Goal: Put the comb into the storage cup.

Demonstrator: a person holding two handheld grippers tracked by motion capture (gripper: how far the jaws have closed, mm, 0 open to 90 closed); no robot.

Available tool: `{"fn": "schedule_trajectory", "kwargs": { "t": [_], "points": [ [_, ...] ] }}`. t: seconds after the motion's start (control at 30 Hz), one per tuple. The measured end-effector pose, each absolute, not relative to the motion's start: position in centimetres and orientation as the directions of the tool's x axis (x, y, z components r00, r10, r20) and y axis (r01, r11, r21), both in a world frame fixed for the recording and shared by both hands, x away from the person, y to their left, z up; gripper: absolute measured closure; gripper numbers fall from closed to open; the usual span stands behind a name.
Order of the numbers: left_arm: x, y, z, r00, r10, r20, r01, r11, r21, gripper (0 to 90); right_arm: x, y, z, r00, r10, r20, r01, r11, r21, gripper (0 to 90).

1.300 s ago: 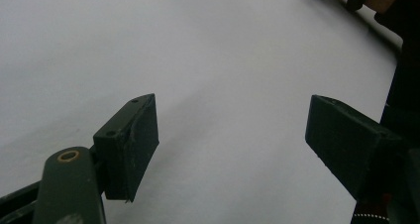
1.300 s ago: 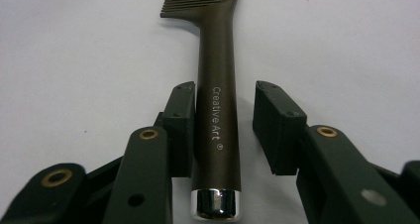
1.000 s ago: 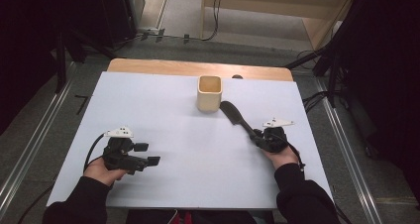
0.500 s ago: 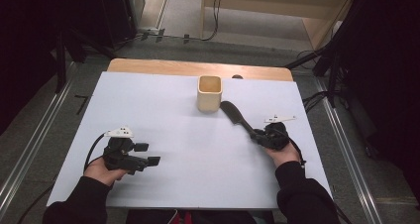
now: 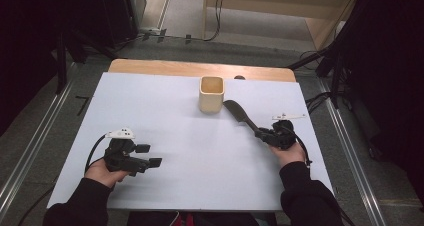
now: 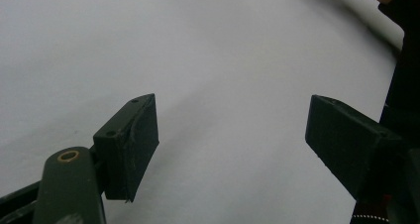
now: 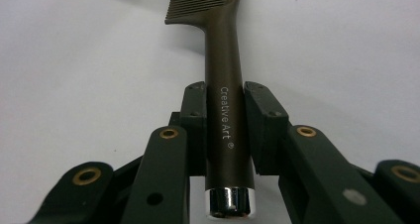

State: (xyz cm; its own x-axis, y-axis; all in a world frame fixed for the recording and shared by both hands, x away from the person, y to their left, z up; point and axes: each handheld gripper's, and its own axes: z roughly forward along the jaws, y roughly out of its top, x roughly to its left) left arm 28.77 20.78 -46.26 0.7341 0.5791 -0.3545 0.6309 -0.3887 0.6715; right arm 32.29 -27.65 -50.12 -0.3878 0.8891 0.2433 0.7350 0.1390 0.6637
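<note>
The dark comb [image 7: 225,60] lay clamped by its handle between the two pads of the right gripper [image 7: 225,130], the pads pressing on either side of the shaft where the words "Creative Art" ran lengthwise; a silver cap closed the handle's near end, just behind the jaws. In the high view the comb [image 5: 240,117] sat on the right half of the table, its long axis running on a diagonal from the right gripper [image 5: 263,134] up and to the left, with the toothed head pointing toward the square beige cup [image 5: 211,94]. The head's tip stopped just beside the cup's lower right corner; whether the two touched could not be told. The cup stood upright near the far middle of the white table top [image 5: 200,181], with a strip of bare wood [image 5: 200,68] showing beyond the white sheet's far edge. The right hand [image 5: 287,153] rested near the table's right edge, with little room on that side. To the left and toward the person the white surface lay broad and open between the two hands. The left gripper [image 5: 150,156] sat low at the near left, well apart from the comb, its jaws spread wide with nothing between them, as the left gripper view showed over the plain white surface [image 6: 223,85].
</note>
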Motion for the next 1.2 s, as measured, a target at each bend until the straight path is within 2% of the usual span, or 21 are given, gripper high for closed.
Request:
{"fn": "schedule_trajectory", "kwargs": {
  "t": [0.33, 0.47, 0.7, 1.1, 1.2],
  "points": [
    [28.8, 20.7, -46.2, 0.730, 0.579, -0.363, 0.637, -0.384, 0.668, 21.2, 31.9, -28.1, -48.9, -0.344, 0.901, 0.265, 0.732, 0.080, 0.676, 70.5],
    [28.8, 20.4, -45.8, 0.724, 0.573, -0.384, 0.649, -0.377, 0.661, 23.8, 31.6, -28.2, -48.0, -0.288, 0.910, 0.298, 0.740, 0.015, 0.673, 70.5],
    [28.9, 19.8, -45.7, 0.721, 0.561, -0.407, 0.662, -0.383, 0.645, 23.8, 31.0, -27.7, -47.0, -0.263, 0.928, 0.265, 0.735, 0.014, 0.678, 70.5],
    [30.1, 18.5, -44.4, 0.706, 0.568, -0.423, 0.676, -0.363, 0.641, 22.5, 30.0, -27.7, -46.0, -0.208, 0.933, 0.293, 0.729, -0.052, 0.683, 70.5],
    [30.5, 17.9, -44.1, 0.709, 0.562, -0.426, 0.675, -0.368, 0.639, 22.5, 29.7, -27.2, -45.5, -0.197, 0.945, 0.259, 0.715, -0.043, 0.698, 70.5]
  ]
}}
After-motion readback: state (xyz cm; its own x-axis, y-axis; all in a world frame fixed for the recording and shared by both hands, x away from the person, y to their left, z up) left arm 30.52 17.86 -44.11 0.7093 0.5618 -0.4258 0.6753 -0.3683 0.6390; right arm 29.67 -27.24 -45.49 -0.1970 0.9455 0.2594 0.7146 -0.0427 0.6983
